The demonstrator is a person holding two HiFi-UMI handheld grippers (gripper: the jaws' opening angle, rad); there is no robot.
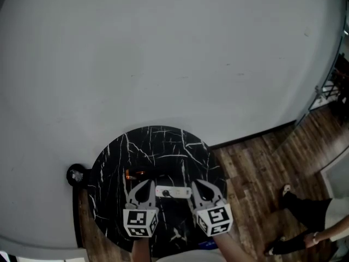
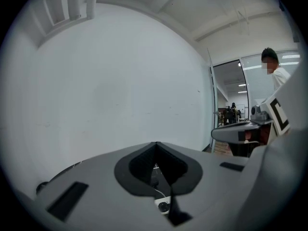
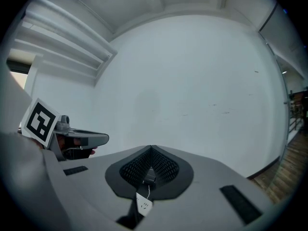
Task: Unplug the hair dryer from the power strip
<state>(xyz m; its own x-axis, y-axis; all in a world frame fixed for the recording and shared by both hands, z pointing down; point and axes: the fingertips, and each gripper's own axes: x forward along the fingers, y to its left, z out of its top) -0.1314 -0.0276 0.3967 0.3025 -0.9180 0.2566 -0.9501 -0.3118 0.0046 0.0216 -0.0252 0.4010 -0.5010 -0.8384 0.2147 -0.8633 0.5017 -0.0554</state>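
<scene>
A white power strip (image 1: pixel 173 191) lies on the round black marble table (image 1: pixel 163 143), between my two grippers. My left gripper (image 1: pixel 146 183) hovers over its left end and my right gripper (image 1: pixel 196 184) over its right end. Both are shut, level and aimed at the white wall, and they hold nothing. In the left gripper view the jaws (image 2: pixel 156 146) meet in a point, with a bit of the power strip (image 2: pixel 163 206) and a thin wire showing below them. The right gripper view shows its jaws (image 3: pixel 151 148) closed above the strip (image 3: pixel 143 203). An orange glint (image 1: pixel 132 174) sits on the table. I cannot make out the hair dryer against the dark top.
The table stands against a curved white wall (image 1: pixel 163 59). A round black object (image 1: pixel 75 174) sits at the table's left edge. Wooden floor (image 1: pixel 256 168) lies to the right, where a person (image 1: pixel 311 212) stands. A glass door (image 2: pixel 231 114) is off to the right.
</scene>
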